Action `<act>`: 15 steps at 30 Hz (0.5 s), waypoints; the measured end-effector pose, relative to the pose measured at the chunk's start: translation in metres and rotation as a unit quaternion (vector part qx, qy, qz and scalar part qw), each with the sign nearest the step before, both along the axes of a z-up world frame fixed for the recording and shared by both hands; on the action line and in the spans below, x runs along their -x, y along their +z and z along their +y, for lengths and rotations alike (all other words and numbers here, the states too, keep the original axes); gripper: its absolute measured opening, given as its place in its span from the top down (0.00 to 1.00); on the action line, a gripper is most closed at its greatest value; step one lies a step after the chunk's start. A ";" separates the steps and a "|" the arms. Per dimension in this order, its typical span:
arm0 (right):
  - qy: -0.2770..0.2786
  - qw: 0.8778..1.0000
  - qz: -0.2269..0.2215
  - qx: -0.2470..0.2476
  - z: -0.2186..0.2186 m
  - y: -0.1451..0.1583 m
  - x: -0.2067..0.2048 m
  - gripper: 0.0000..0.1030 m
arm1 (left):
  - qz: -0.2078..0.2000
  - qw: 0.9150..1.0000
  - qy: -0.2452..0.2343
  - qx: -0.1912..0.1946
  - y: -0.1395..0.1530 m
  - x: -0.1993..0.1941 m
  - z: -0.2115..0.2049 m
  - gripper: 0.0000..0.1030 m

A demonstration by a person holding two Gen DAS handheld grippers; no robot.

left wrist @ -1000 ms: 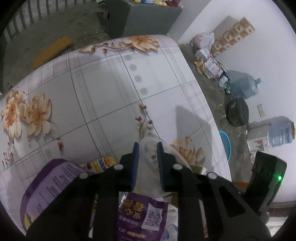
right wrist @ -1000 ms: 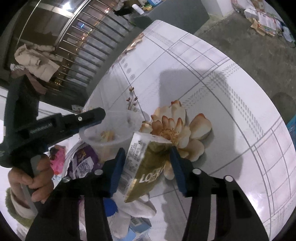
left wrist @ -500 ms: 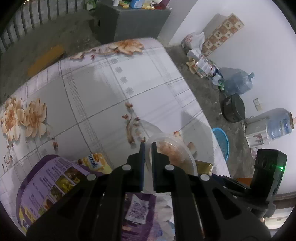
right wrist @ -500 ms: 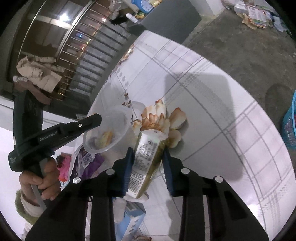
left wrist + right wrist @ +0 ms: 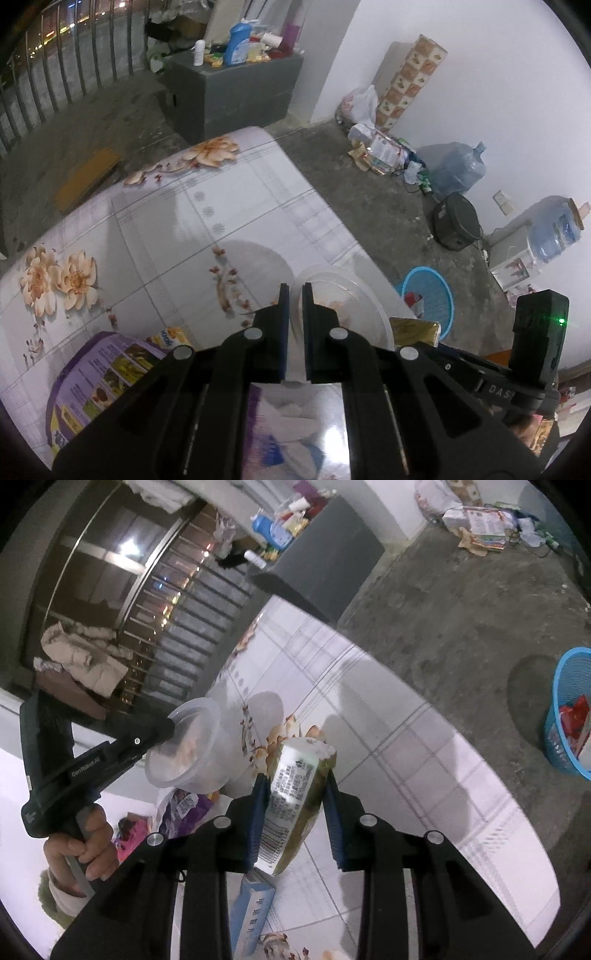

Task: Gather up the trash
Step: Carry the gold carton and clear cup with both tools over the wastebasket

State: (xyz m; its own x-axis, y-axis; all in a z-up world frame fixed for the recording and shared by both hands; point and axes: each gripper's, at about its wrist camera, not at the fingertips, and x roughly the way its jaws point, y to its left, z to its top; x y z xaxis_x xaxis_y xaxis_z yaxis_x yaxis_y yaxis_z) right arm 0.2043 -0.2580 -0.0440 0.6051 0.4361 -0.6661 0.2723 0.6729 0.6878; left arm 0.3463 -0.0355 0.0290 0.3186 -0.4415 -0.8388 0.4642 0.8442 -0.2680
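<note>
My left gripper (image 5: 294, 291) is shut on the rim of a clear plastic food tub (image 5: 343, 306) with food smears inside, lifted off the flowered tablecloth (image 5: 147, 236). In the right wrist view the same tub (image 5: 192, 749) hangs from the left gripper (image 5: 168, 729), which a hand (image 5: 86, 853) holds. My right gripper (image 5: 295, 781) is shut on a gold-green snack wrapper (image 5: 295, 794) with a barcode, held above the table. That wrapper's gold end (image 5: 415, 328) shows beside the tub in the left wrist view.
A blue mesh basket (image 5: 428, 295) (image 5: 569, 709) with red scraps stands on the concrete floor beyond the table edge. A purple bag (image 5: 99, 376), a yellow packet (image 5: 170, 338) and a blue carton (image 5: 251, 908) lie on the table. Water jugs and a grey cabinet (image 5: 236, 88) stand further off.
Both grippers closed and lifted: the left took the clear tub by its rim, the right clamped the gold wrapper. Both have risen from the table and swung toward the blue basket.
</note>
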 end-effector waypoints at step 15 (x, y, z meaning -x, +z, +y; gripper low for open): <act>-0.082 0.996 -0.036 -0.003 -0.064 0.015 0.063 0.71 | -0.023 0.999 -0.046 -0.004 0.019 0.033 -0.062 0.96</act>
